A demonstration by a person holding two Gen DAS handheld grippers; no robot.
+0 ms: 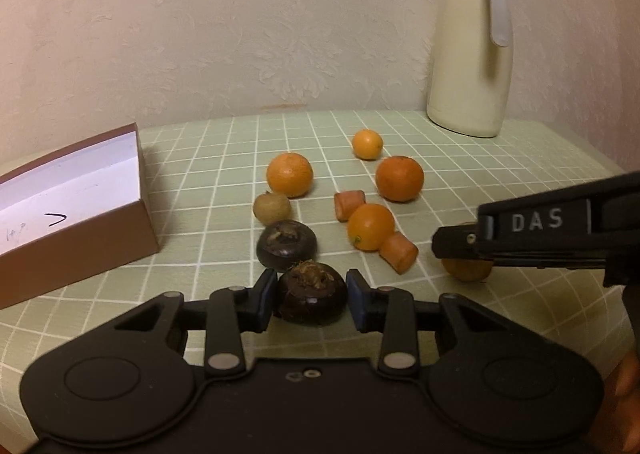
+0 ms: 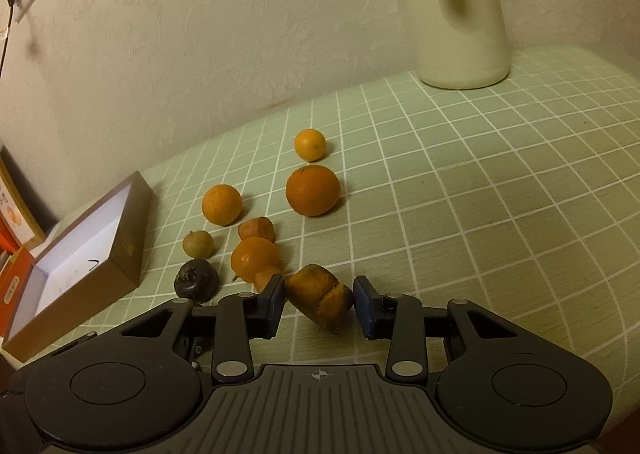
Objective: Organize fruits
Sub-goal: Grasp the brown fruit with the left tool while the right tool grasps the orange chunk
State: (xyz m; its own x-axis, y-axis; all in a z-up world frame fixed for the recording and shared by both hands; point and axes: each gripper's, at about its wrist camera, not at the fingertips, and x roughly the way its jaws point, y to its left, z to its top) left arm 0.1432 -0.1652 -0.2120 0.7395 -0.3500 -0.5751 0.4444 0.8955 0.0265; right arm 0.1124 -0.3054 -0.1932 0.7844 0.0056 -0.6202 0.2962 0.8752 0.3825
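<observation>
The left gripper (image 1: pixel 312 296) sits low over the green checked tablecloth (image 1: pixel 208 158) with its blue-padded fingers spread to either side of a dark, round water chestnut (image 1: pixel 312 298); the left pad looks to be touching the fruit's side and the right pad stands just beside it, so the jaws bracket the fruit, and a firm clamp cannot be told. This water chestnut lies to the right of the open brown box (image 1: pixel 80 210) and nearer the camera than the box. A second dark water chestnut (image 1: pixel 286 244) rests just beyond the first, touching or nearly touching it, with a small tan longan (image 1: pixel 272 208) behind that. The right gripper (image 2: pixel 319 300) is likewise open around a lumpy orange-brown carrot chunk (image 2: pixel 320 298); its left pad meets the chunk's upper edge while the right pad is just beside the other end, with the chunk tilted on the cloth. Further right of the box lie three larger oranges (image 1: pixel 289 175) (image 1: pixel 399 179) (image 1: pixel 371 227), a small kumquat (image 1: pixel 367 144) farthest from the box among them, and two cut carrot pieces (image 1: pixel 349 205) (image 1: pixel 399 253) touching the nearest orange. A cream thermos jug (image 1: pixel 472 54) stands against the wall, well apart from the box.
</observation>
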